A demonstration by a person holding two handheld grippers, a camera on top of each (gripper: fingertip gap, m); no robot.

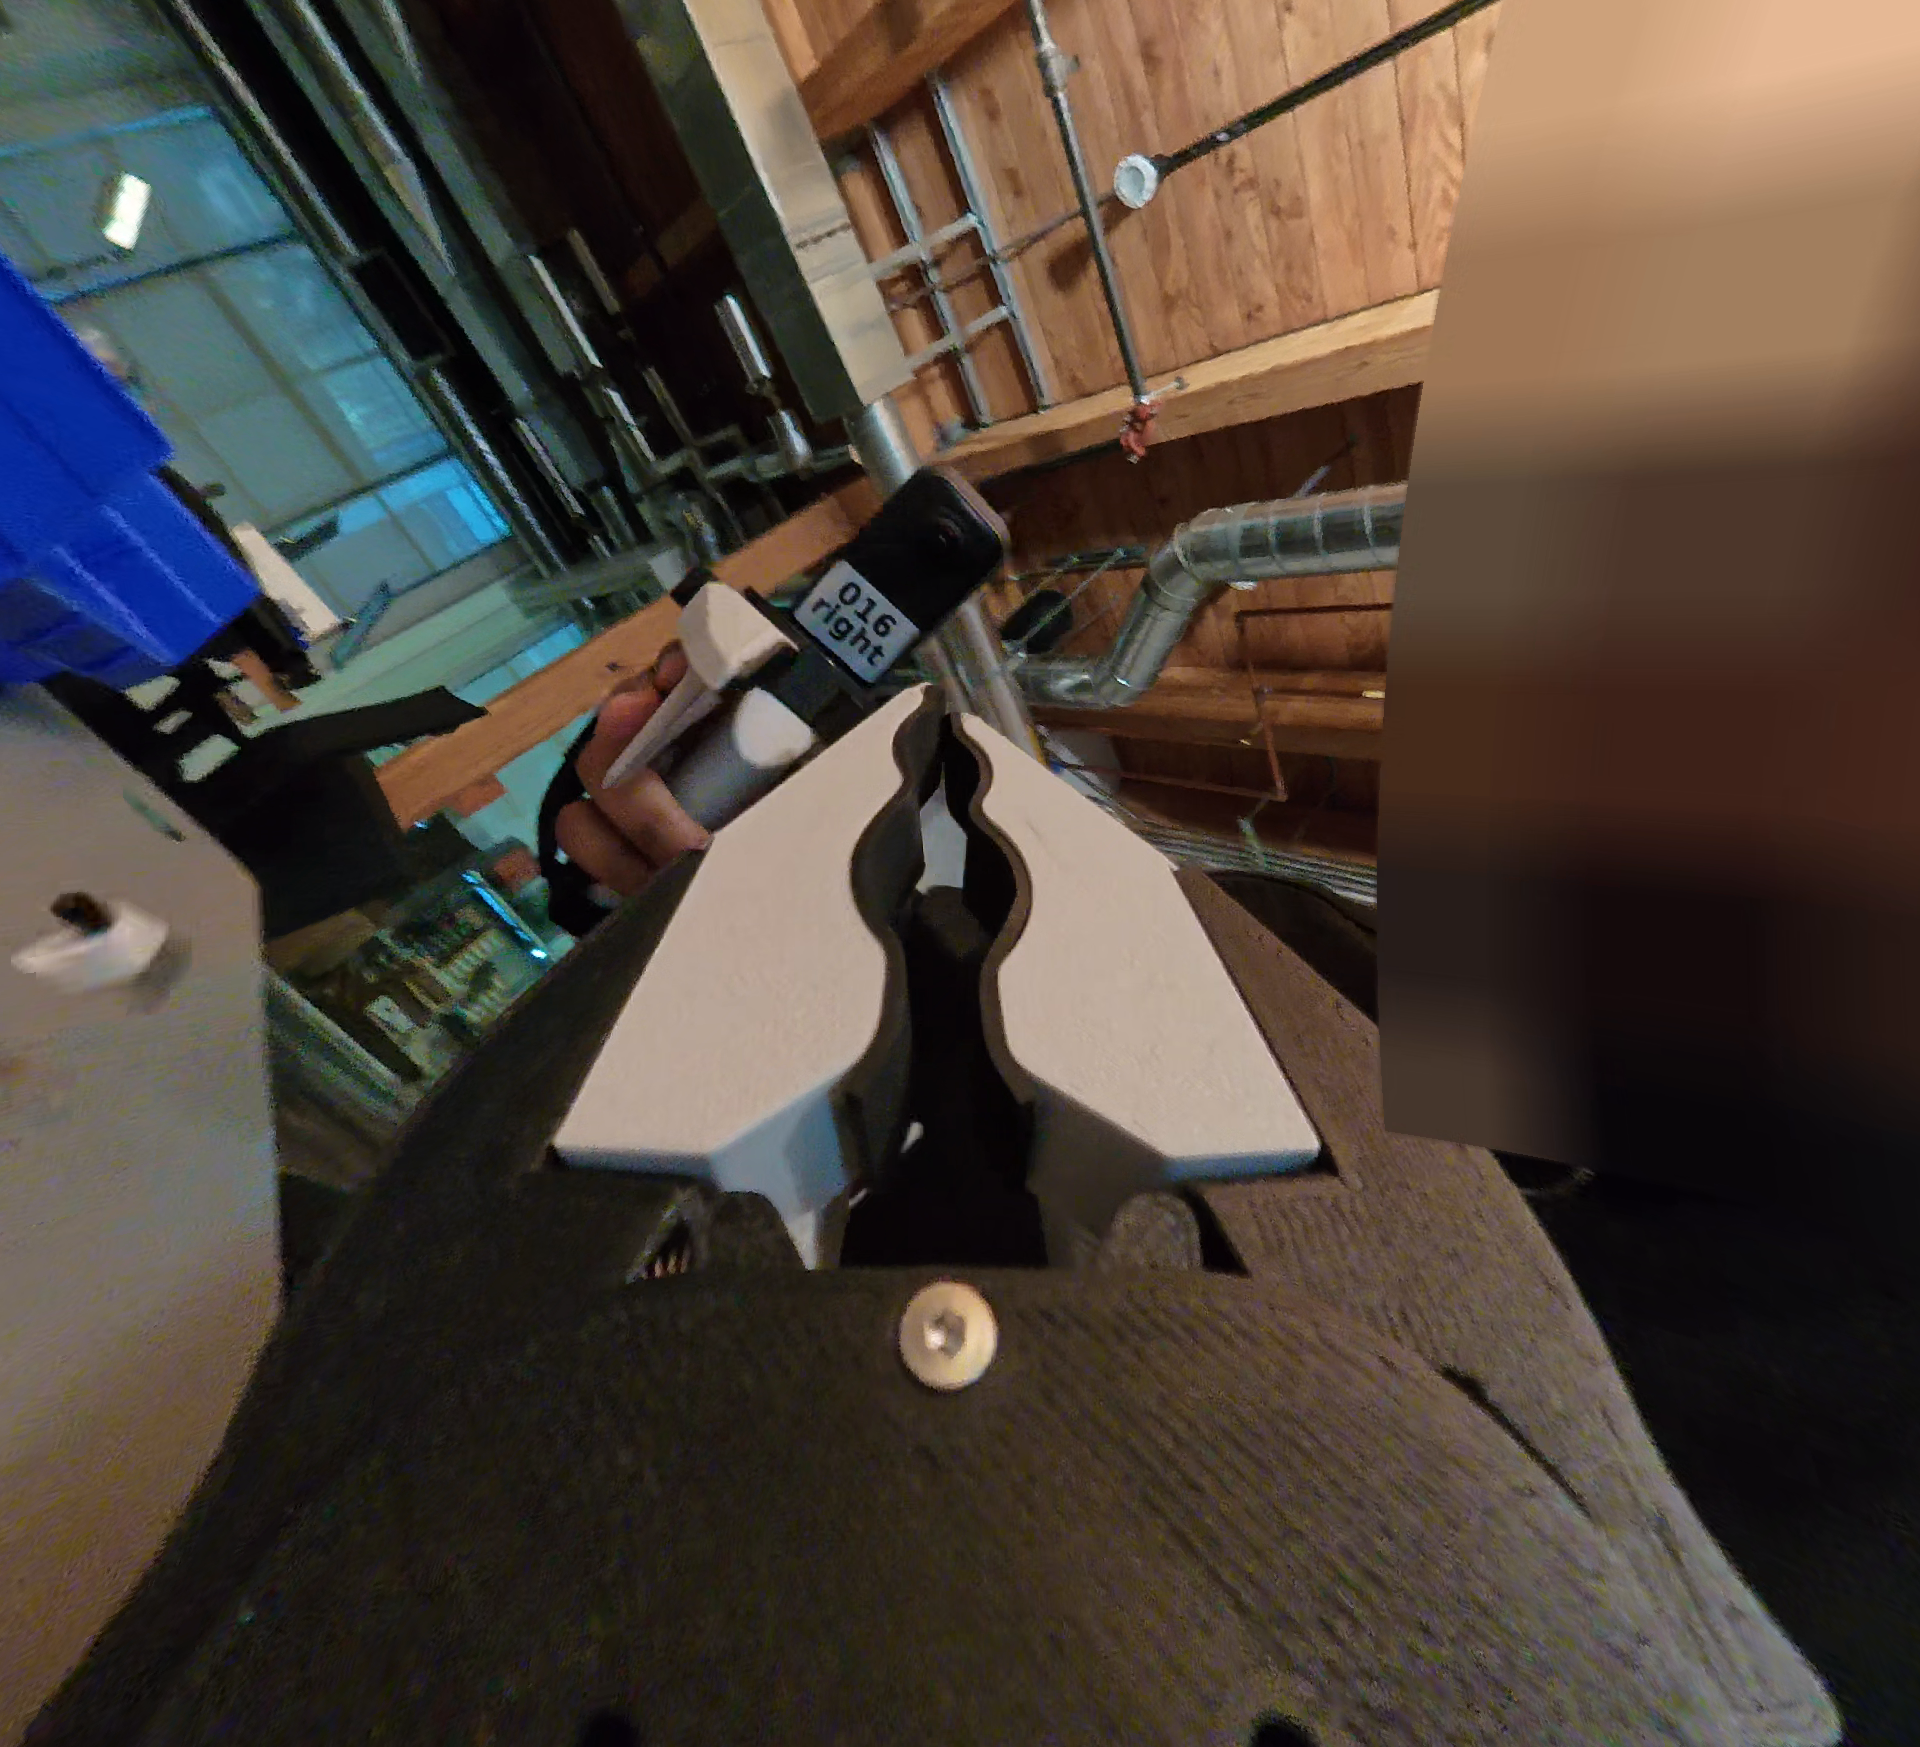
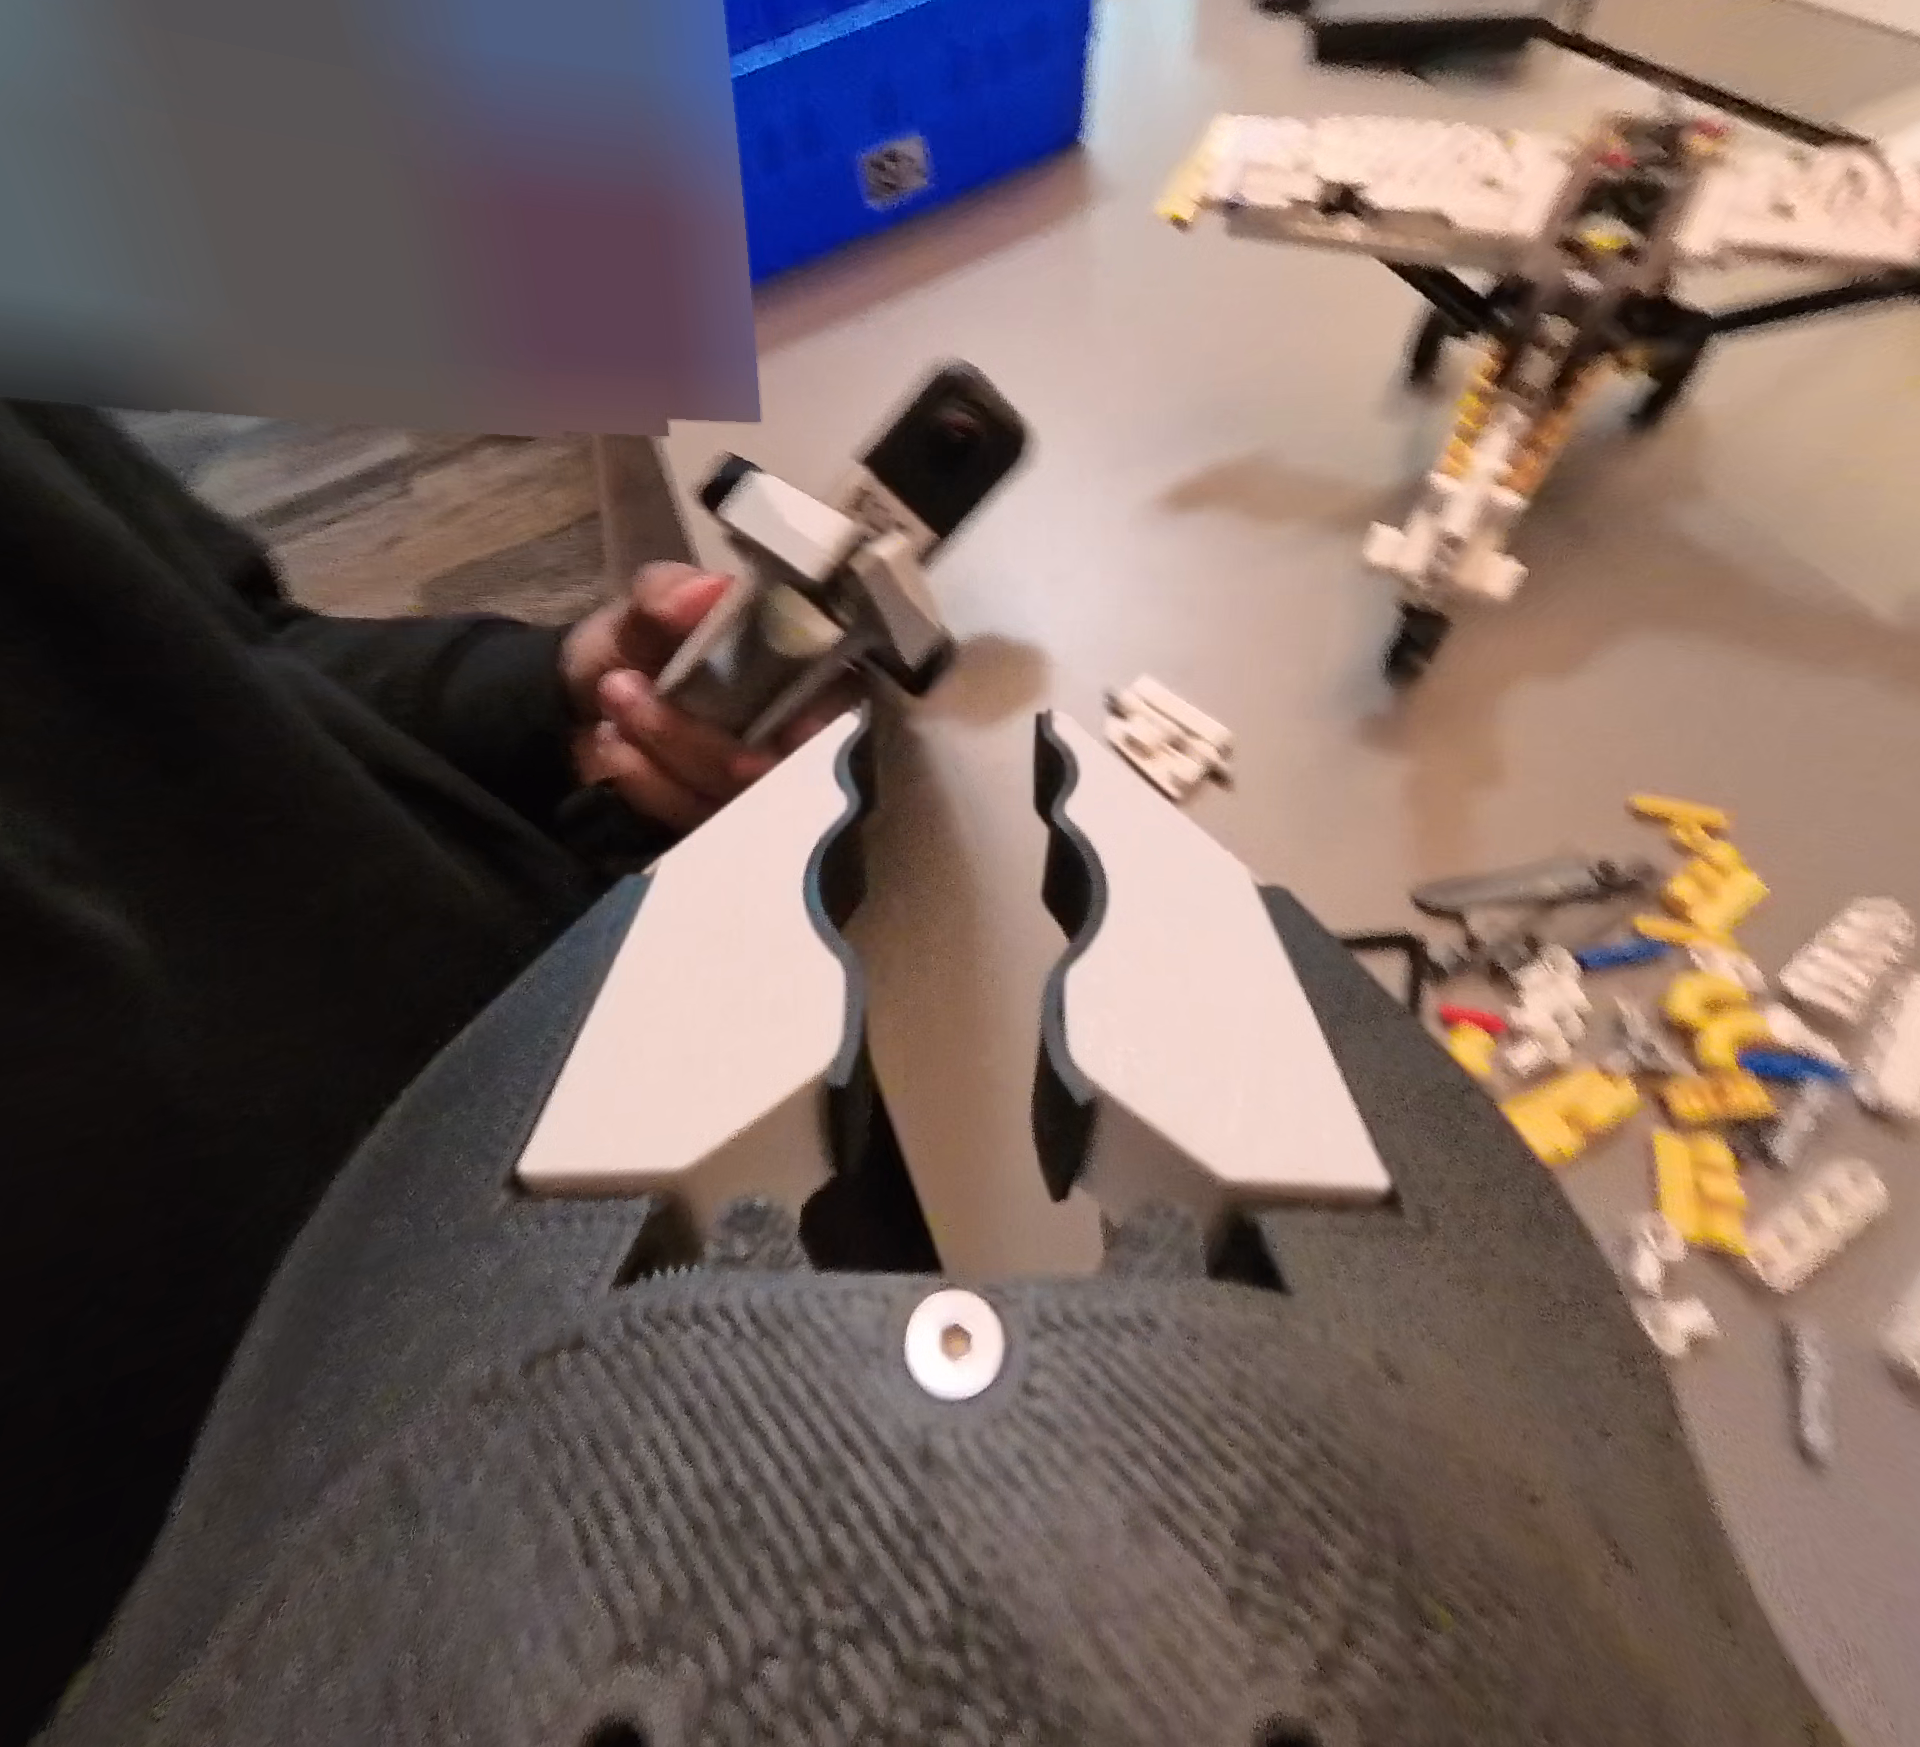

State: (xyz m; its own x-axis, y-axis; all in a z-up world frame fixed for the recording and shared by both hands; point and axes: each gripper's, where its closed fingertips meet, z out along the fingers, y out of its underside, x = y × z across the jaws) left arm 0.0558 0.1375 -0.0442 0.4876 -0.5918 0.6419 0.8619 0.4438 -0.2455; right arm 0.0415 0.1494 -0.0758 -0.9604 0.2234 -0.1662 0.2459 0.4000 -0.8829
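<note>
Up close, two hand-held grippers with pale grey fingers and wavy dark inner pads, each on a black textured body.

Left gripper (image 1: 940,721): tilted upward toward a wooden plank ceiling (image 1: 1226,87) with metal pipes and a silver ventilation duct (image 1: 1226,575). Fingers brought together at the tips, nothing between them. Seen from the right wrist view too (image 2: 831,596), gripped by a hand (image 2: 644,710) in a dark sleeve, raised above the table edge.

Right gripper (image 2: 951,731): fingers standing apart, only bare table surface visible between the pads, nothing gripped. Pointed down at a pale grey table (image 2: 1091,450). Seen from the left wrist view (image 1: 748,689) as well, held by a hand (image 1: 623,814), with a black camera and a white label on top.

Nearest the right gripper's tips: a small white brick assembly (image 2: 1169,736) lying just beyond the right finger, apart from it. Farther right, a loose heap of yellow, white, blue and grey building bricks (image 2: 1683,1053). Behind, a partly built white, yellow and black brick model on black legs (image 2: 1538,263). Toward the back left, a blue plastic bin (image 2: 914,66) on the table; also visible at the left edge of the left wrist view (image 1: 94,513).
</note>
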